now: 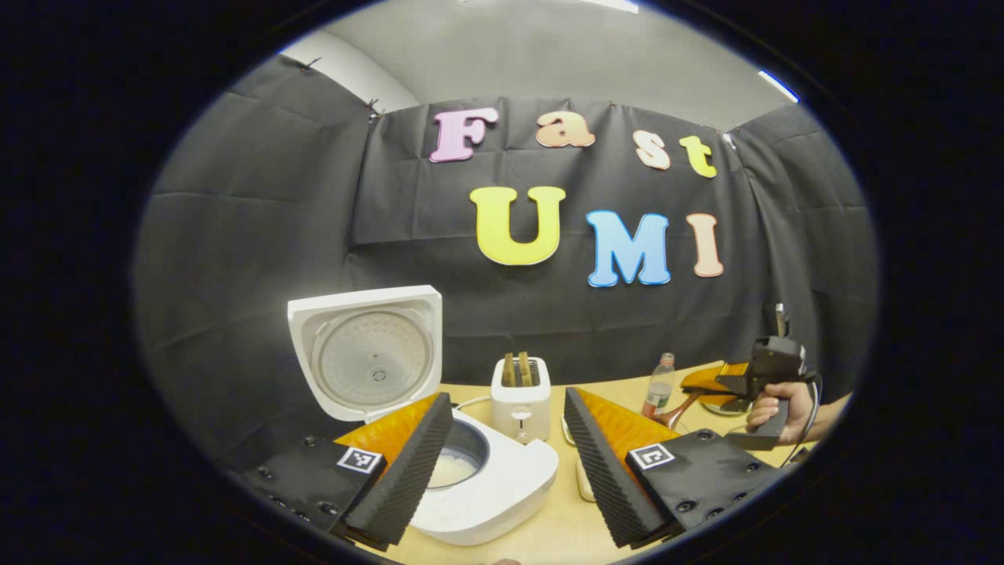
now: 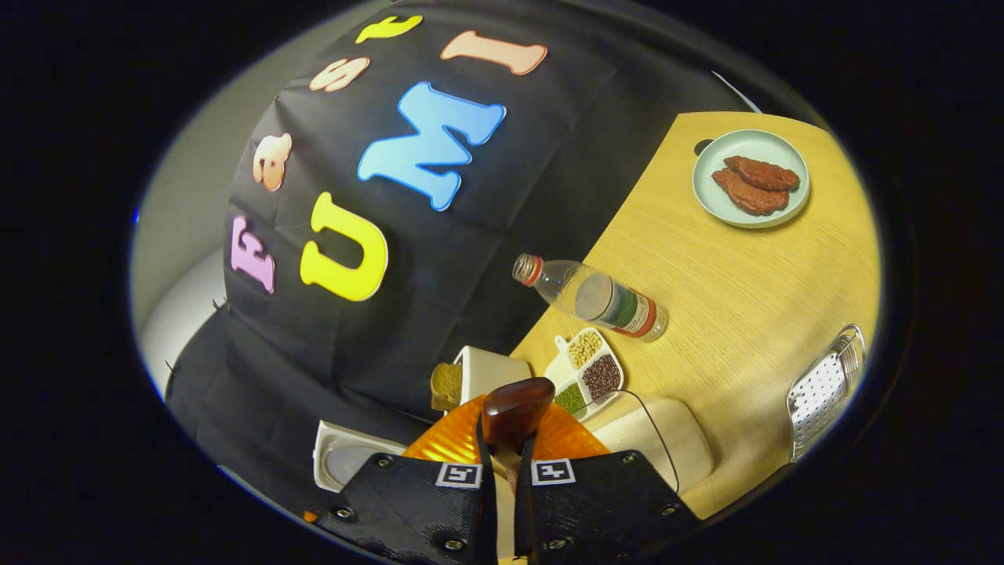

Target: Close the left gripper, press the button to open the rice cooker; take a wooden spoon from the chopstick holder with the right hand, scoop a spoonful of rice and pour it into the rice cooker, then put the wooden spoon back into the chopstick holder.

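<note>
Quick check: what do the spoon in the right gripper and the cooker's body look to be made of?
Spoon: likely wood, dark brown with a glossy sheen on its rounded end, perhaps lacquered. Cooker: looks like white moulded plastic, smooth with soft rounded edges; the raised lid's inner plate looks like dull metal.

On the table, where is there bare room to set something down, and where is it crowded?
Bare wood lies between the plate of meat, the lying bottle and the metal rack. It is crowded near the rice cooker, the toaster and the divided dish of beans.
</note>
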The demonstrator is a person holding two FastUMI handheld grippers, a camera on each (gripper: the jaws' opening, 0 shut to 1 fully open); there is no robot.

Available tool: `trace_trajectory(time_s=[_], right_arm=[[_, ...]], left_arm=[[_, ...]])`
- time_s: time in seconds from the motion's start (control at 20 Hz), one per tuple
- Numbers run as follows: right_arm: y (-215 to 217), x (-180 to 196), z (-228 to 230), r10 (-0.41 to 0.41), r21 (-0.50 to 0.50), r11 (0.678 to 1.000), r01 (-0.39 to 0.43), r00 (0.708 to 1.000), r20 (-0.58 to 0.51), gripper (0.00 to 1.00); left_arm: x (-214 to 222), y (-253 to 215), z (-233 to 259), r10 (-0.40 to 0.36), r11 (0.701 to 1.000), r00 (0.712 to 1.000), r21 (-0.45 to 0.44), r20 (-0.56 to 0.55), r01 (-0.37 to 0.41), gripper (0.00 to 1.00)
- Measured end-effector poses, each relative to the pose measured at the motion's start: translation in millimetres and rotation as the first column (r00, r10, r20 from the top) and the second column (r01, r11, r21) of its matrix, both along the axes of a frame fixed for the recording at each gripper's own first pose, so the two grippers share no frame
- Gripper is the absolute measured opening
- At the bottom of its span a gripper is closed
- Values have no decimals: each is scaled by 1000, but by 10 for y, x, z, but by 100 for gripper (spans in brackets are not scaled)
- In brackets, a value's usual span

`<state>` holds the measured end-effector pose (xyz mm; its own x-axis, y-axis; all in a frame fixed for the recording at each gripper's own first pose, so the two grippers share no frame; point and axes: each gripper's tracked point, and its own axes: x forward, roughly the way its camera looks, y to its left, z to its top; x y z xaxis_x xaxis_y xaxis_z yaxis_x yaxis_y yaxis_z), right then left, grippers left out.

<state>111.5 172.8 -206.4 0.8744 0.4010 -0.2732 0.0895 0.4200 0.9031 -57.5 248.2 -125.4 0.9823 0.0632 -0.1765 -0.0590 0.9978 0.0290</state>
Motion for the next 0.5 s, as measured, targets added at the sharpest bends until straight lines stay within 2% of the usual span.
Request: trace_trajectory(time_s=[0.25, 0.35, 0.5], right_arm=[[-25, -4, 351, 8, 148, 989, -13, 999, 33, 9], [23, -8, 441, 21, 172, 985, -28, 999, 40, 9], [177, -20, 607, 54, 191, 979, -64, 997, 56, 9]], left_arm=[[36, -123, -17, -28, 1000, 1000, -1, 12, 28, 99], [35, -135, 13, -35, 999, 999, -2, 31, 35, 96], [13, -60, -17, -36, 999, 999, 2, 39, 36, 99]])
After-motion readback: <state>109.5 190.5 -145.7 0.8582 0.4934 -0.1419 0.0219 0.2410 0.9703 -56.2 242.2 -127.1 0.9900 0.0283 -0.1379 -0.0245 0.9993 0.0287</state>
